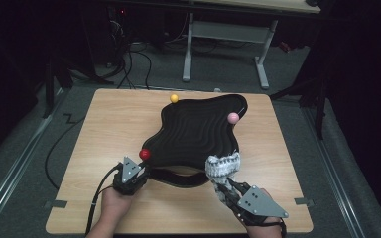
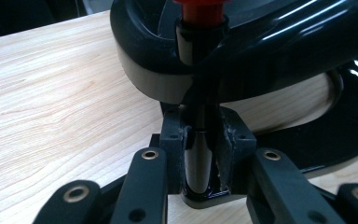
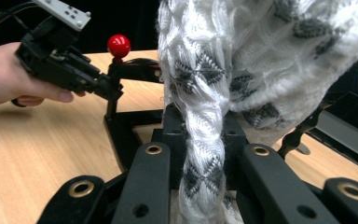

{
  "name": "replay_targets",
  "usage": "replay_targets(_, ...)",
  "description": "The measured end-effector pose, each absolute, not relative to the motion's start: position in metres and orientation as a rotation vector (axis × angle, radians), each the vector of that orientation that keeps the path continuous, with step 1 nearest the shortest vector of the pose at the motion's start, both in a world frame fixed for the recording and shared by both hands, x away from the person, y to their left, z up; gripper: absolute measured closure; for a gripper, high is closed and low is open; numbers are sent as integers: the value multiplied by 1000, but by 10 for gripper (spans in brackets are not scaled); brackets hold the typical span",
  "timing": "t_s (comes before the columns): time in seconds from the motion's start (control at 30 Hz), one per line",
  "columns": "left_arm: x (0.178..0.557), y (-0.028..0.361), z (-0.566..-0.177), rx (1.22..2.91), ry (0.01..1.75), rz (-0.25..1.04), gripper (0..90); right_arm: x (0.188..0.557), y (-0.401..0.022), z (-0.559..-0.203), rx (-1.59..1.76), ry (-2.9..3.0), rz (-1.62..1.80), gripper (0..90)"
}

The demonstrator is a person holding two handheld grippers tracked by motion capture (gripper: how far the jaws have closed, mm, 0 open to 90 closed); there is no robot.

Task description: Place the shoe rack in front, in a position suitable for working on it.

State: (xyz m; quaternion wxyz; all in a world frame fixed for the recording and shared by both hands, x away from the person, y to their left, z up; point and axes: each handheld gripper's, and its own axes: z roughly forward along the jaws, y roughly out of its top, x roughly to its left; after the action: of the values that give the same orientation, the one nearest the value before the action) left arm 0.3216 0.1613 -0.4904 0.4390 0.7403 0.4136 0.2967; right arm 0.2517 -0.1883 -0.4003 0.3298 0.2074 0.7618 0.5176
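A black, wavy-ribbed stand (image 1: 198, 131) lies across the middle of the wooden table (image 1: 104, 129). Its corner posts are topped by a red ball (image 1: 144, 154), a yellow ball (image 1: 174, 98) and a pink ball (image 1: 233, 117). My left gripper (image 1: 143, 168) is shut on the black post (image 2: 198, 116) just under the red ball (image 2: 200, 11), at the stand's near left corner. My right gripper (image 1: 223, 186) is shut on a white knitted piece with a grey pattern (image 1: 223, 166) at the stand's near right corner. In the right gripper view the knit (image 3: 261, 56) bunches above the jaws, and the left gripper (image 3: 107, 88) shows beside the red ball (image 3: 119, 45).
A curved black base bar (image 1: 178, 177) of the stand runs along the table between the two grippers. Beyond the far edge stand white desk legs (image 1: 262, 64) and loose cables (image 1: 129, 64) on grey carpet. Bare wood lies at the left and far right of the table.
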Motion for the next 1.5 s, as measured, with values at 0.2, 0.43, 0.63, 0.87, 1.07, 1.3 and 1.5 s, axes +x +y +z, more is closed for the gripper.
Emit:
replay_targets(0.2, 316, 144, -491, 1880, 948, 728, 736, 260, -212, -396, 661, 1914, 1356, 791)
replay_targets(0.43, 311, 132, -492, 1869, 924, 702, 734, 266, -206, -408, 667, 1945, 1340, 789)
replay_targets(0.63, 308, 127, -490, 1938, 855, 722, 732, 266, -222, -400, 724, 1854, 1385, 784)
replay_targets(0.87, 305, 121, -490, 1936, 839, 703, 731, 269, -211, -410, 708, 1911, 1348, 785)
replay_targets(1.07, 300, 111, -490, 1956, 784, 683, 730, 273, -224, -411, 761, 1866, 1347, 785)
replay_targets(1.3, 293, 99, -491, 1967, 740, 661, 729, 282, -198, -440, 727, 2037, 1311, 783)
replay_targets(1.5, 286, 86, -492, 1975, 688, 640, 728, 278, -168, -456, 647, 2157, 1305, 783)
